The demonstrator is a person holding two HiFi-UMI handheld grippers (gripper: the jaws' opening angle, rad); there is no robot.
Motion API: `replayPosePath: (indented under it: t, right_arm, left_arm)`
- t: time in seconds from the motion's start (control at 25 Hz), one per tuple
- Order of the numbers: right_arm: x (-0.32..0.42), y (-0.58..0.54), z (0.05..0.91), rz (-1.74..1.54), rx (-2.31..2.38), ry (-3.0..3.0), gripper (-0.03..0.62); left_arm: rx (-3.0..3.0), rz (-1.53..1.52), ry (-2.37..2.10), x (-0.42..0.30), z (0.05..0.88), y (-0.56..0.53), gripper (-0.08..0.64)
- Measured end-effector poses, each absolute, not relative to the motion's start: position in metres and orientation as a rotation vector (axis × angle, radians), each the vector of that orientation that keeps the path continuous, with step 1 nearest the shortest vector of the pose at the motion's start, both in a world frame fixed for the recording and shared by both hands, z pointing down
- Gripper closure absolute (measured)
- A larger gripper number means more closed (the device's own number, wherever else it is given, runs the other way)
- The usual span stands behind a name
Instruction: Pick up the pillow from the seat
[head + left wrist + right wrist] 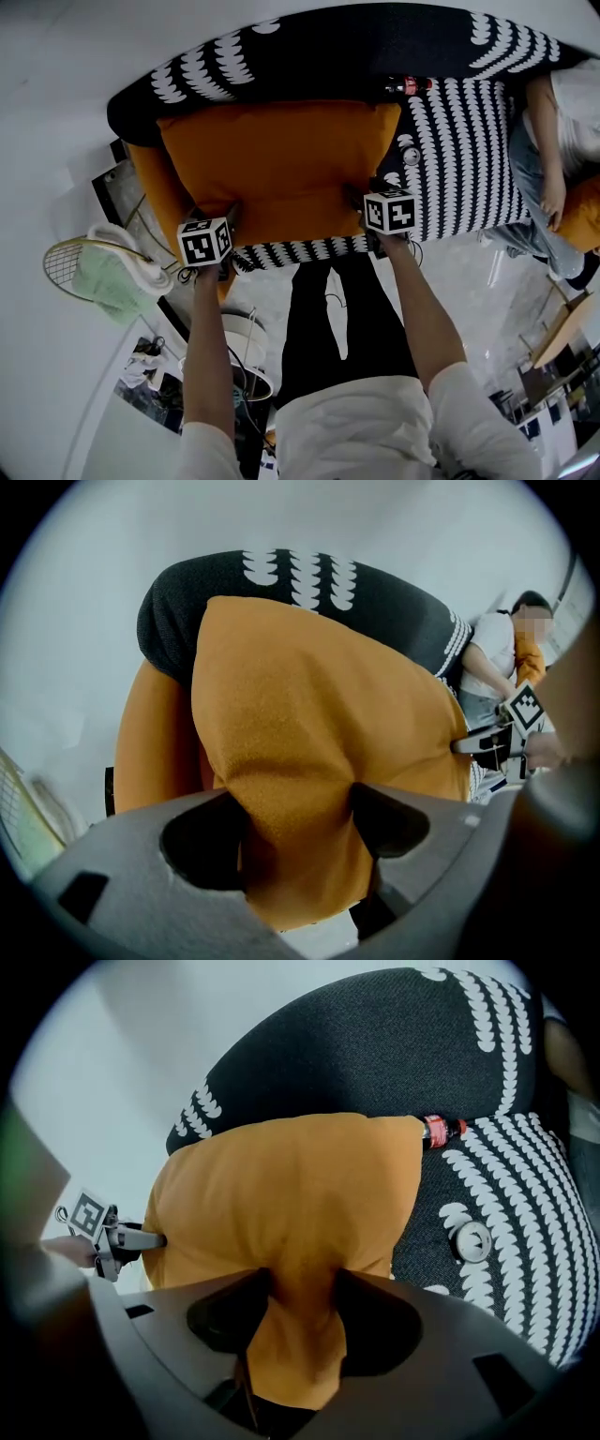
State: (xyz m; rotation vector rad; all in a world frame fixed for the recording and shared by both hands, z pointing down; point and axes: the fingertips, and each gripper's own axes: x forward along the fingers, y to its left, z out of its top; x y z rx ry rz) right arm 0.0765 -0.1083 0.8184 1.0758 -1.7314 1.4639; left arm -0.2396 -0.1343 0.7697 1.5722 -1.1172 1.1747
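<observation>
An orange pillow (281,169) lies on the seat of a black sofa (459,159) with a white scale pattern. My left gripper (228,214) holds the pillow's near left corner and my right gripper (361,197) its near right corner. In the left gripper view the pillow (309,733) bunches between the jaws of the left gripper (298,817), pads pressed into the fabric. The right gripper view shows the same pinch: a fold of the pillow (291,1194) squeezed in the right gripper (302,1302).
A second orange cushion (150,183) leans at the sofa's left end. A red-capped bottle (408,86) and a small round object (411,156) lie on the seat right of the pillow. A person (553,159) sits at the sofa's right end. A racket and green cloth (103,272) stand left.
</observation>
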Motion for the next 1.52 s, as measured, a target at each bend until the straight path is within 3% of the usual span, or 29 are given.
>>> replayPosePath:
  t: [0.28, 0.52, 0.92, 1.52]
  right_arm:
    - [0.079, -0.100, 0.806, 1.432, 1.071, -1.713, 0.478]
    - [0.087, -0.088, 0.784, 1.406, 1.106, -1.694, 0.543]
    - [0.114, -0.066, 0.745, 1.360, 1.100, -1.675, 0.557]
    - [0.092, -0.050, 0.656, 1.278, 1.117, -1.797, 0.568]
  left_arm:
    - [1.580, 1.212, -1.134, -0.236, 0.755, -0.125, 0.307]
    - [1.577, 1.203, -1.121, -0.226, 0.736, -0.105, 0.346]
    - [1.518, 1.036, -1.150, -0.200, 0.704, -0.049, 0.424]
    - [1.542, 0.757, -1.249, -0.228, 0.630, 0.008, 0.439]
